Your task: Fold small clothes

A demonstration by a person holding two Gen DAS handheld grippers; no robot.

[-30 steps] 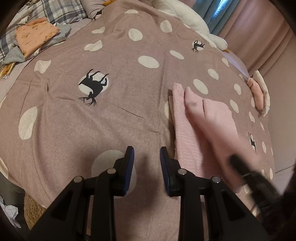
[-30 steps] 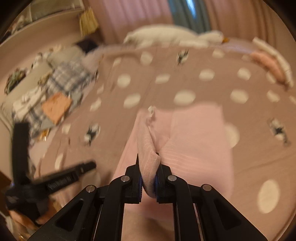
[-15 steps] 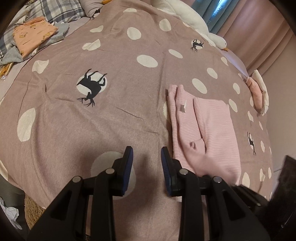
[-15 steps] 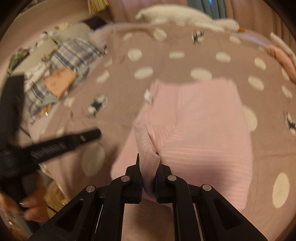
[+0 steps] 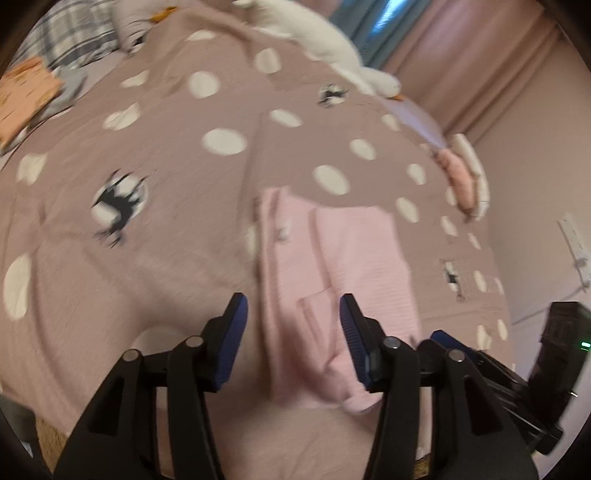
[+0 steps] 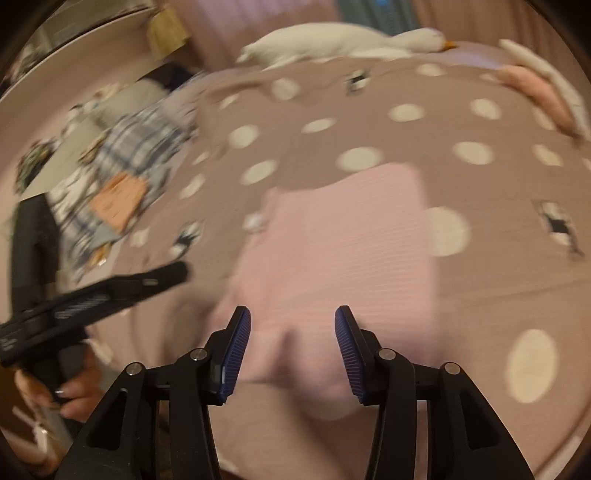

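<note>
Now both spread wide, nothing clamped: left gripper (image 5: 291, 325) and right gripper (image 6: 291, 339). Pink garment (image 6: 343, 240) lay flat on dotted bedspread (image 6: 480, 295), just ahead of and beneath both sets of fingertips. Frames blurred.

garment (image 5: 332, 258) on bedspread (image 5: 177, 258), plush goose (image 5: 317, 33) behind
</note>
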